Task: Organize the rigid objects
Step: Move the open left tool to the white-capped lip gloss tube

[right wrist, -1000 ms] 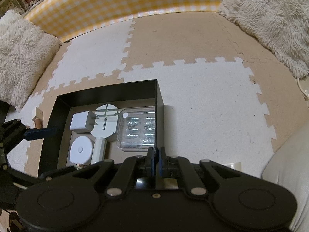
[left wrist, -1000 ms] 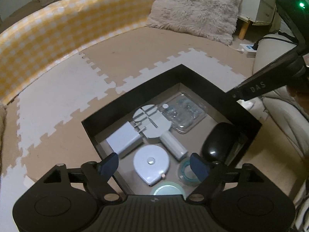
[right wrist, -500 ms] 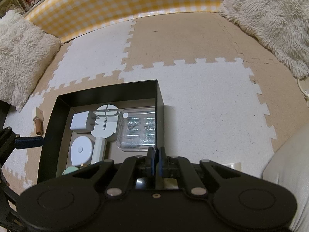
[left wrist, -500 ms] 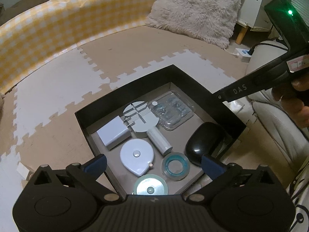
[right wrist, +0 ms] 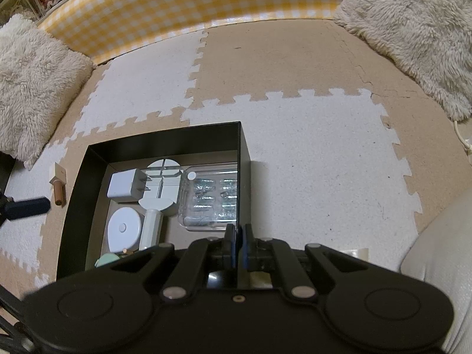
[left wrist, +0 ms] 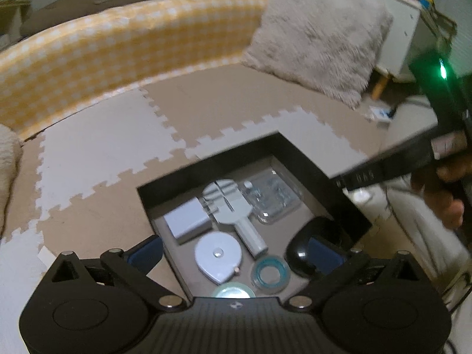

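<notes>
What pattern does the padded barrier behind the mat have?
Yellow and white checks on the barrier, clearest in the right wrist view.

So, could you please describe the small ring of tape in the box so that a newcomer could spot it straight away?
Look into the open black rectangular box on the foam puzzle mat. Along its near side, between the white teardrop-shaped tape measure and the glossy black computer mouse, lies a clear tape roll with a teal core. It is the only hollow ring there.
</notes>
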